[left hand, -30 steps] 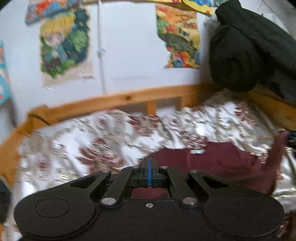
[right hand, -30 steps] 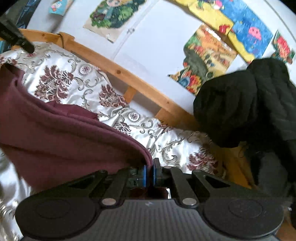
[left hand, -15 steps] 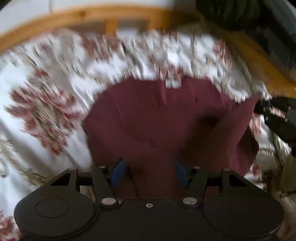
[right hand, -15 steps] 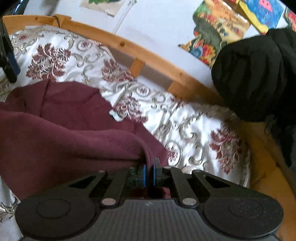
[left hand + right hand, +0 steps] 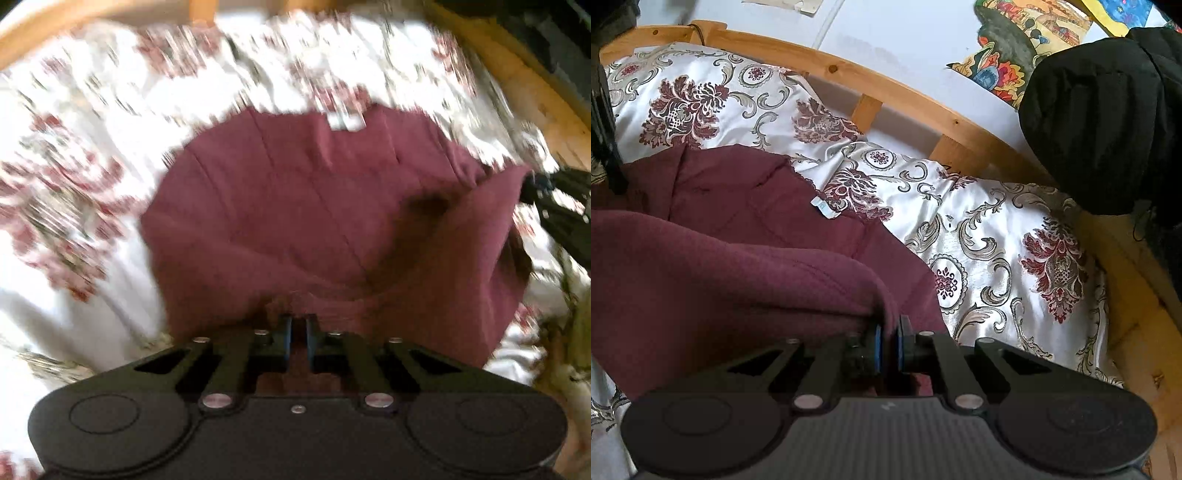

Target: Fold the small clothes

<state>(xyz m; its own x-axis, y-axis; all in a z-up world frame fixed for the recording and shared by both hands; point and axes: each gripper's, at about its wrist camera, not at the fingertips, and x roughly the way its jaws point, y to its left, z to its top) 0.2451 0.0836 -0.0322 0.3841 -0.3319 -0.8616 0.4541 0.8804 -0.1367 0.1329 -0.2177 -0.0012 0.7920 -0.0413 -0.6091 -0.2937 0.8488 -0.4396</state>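
Note:
A maroon garment lies on the floral bedspread, with a small white label at its far edge. My left gripper is shut on the garment's near hem. The left wrist view is motion-blurred. In the right wrist view the same garment fills the lower left, its label showing. My right gripper is shut on a raised fold of the garment. The right gripper shows in the left wrist view at the garment's right corner, and the left gripper at the right wrist view's left edge.
A wooden bed rail runs along the far side of the bed against a white wall with posters. A black padded jacket hangs at the right over the bed corner. The bedspread lies bare to the right of the garment.
My left gripper tilted down toward the bed, opened, then shut on the garment's near hem. My right gripper stayed shut on the fold and lowered it toward the bed.

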